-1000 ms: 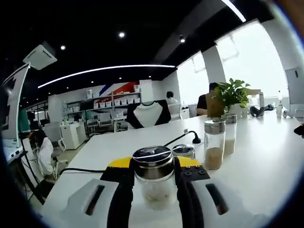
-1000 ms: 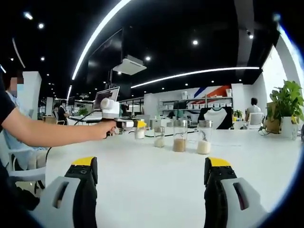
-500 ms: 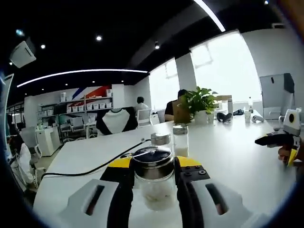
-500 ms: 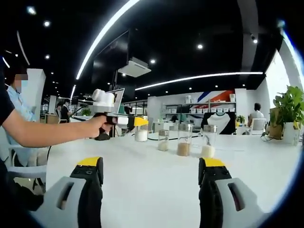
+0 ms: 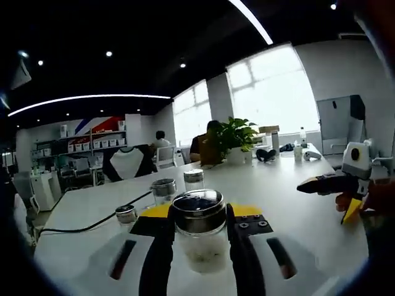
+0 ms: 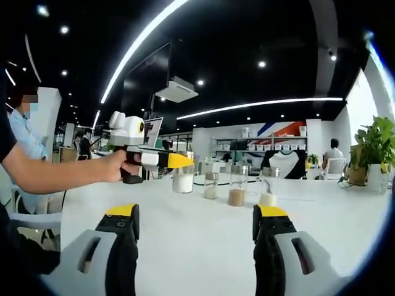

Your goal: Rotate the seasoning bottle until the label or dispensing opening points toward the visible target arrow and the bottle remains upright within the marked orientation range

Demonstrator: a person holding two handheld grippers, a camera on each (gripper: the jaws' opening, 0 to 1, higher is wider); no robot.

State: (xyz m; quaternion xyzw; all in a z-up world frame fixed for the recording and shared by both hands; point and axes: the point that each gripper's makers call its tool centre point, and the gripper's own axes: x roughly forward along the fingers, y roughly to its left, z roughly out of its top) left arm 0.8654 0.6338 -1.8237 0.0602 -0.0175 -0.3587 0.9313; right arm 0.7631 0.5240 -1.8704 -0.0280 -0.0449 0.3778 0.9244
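Gripping the seasoning bottle (image 5: 199,231) just under its dark metal cap, the left gripper (image 5: 199,246) has both black jaws pressed against the glass sides, which looks like the right hold for twisting it about its own axis without tipping it. The bottle stands upright between the jaws, holding a little pale seasoning at the bottom. I can make out neither a label nor a target arrow, so how far the turn has got is anyone's guess.

From the right gripper view the same bottle (image 6: 183,181) sits at the left end of a row, pinched by the yellow-tipped tool in the person's hand (image 6: 123,168). The right gripper (image 6: 194,246) hangs back near the table edge with its jaws spread wide and nothing between them, probably kept clear so the turning hand has room.

Three more bottles (image 6: 237,185) stand just right of the held one, close enough that a careless swing could knock them.

The white table (image 6: 197,228) is smooth and bare apart from a black cable (image 5: 92,221) trailing off to the left. Beyond it, a potted plant (image 5: 233,137) stands by bright windows, with shelves along the far wall and seated people in the distance.
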